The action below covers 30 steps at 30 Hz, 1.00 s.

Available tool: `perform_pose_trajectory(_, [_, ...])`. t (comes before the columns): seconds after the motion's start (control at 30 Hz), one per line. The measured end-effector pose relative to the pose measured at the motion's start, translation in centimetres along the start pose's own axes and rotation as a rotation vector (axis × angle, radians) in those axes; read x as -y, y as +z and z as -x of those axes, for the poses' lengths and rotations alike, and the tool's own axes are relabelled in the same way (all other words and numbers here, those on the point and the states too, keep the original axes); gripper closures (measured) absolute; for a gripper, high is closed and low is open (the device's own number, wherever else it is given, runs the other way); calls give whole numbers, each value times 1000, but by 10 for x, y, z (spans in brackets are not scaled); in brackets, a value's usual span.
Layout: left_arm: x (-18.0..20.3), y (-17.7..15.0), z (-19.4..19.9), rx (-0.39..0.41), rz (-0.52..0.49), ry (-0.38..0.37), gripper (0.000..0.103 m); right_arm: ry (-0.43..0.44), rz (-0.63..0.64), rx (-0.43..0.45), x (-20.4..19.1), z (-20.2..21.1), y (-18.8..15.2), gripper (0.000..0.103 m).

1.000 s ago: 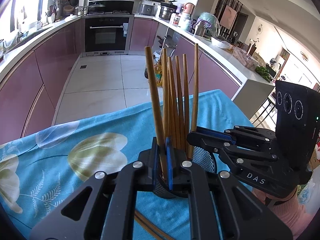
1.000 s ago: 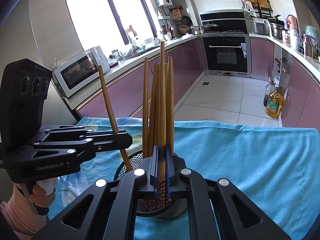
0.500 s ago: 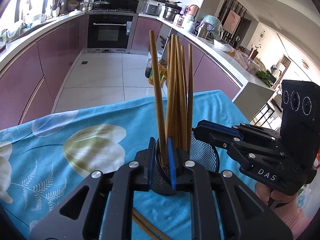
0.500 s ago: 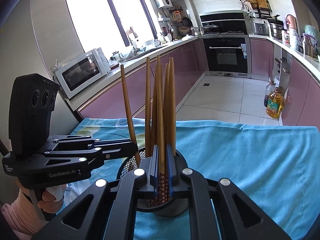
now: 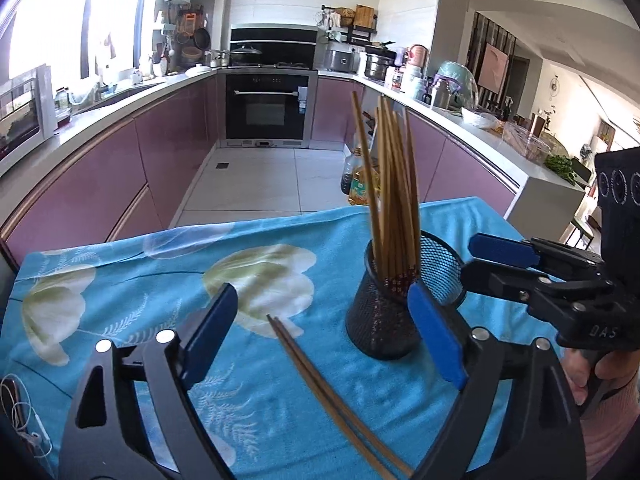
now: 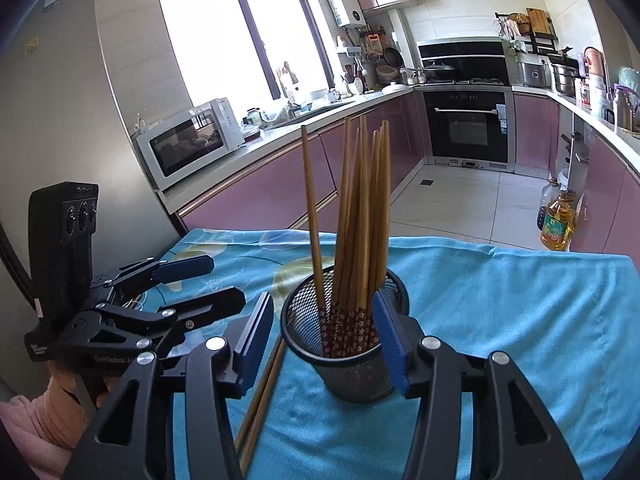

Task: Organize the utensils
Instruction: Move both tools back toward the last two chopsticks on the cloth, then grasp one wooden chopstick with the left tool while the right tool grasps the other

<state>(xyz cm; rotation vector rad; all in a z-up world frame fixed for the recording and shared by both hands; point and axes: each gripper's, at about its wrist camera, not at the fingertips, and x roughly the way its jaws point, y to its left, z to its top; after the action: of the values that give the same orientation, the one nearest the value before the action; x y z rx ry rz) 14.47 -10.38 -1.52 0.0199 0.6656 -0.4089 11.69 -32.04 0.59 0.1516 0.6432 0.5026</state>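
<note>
A black mesh cup (image 5: 384, 320) (image 6: 352, 376) stands on the blue flowered cloth (image 5: 160, 280), with several wooden chopsticks (image 5: 394, 200) (image 6: 360, 220) upright in it. Two more chopsticks (image 5: 332, 392) (image 6: 260, 400) lie side by side on the cloth, left of the cup. My left gripper (image 5: 324, 334) (image 6: 216, 284) is left of the cup and above the lying pair. Its jaws are opening wide and hold nothing. My right gripper (image 6: 324, 342) (image 5: 476, 262) sits just short of the cup. Its jaws are opening too, and the pads touch neither cup nor chopsticks.
The cloth-covered table ends at its far edge (image 6: 480, 246), with tiled kitchen floor beyond. An oil bottle (image 6: 556, 224) stands on that floor. A white cable (image 5: 16, 412) lies at the table's near left corner. A hand in a pink sleeve (image 6: 52, 408) holds each gripper.
Both grippers were shut on chopsticks in the cup; both have let go, opened and drawn back. The left one swung left, bringing the lying pair into view.
</note>
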Motion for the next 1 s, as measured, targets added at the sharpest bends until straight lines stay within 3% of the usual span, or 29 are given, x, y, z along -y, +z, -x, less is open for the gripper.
perform_pose_trajectory(0.33, [-36,-51,10,-70,42,131,11,3,79,-155,-30,-25,-51,46])
perform_pose_trajectory(0.6, [-40,-75,0,-127,53,140,11,-26,98,-239,-45,-55,-74,50])
perform_pose_trajectory(1.0, [-45,-86,-8,-167,63,169,15,-50,98,-282,-50,-70,-84,63])
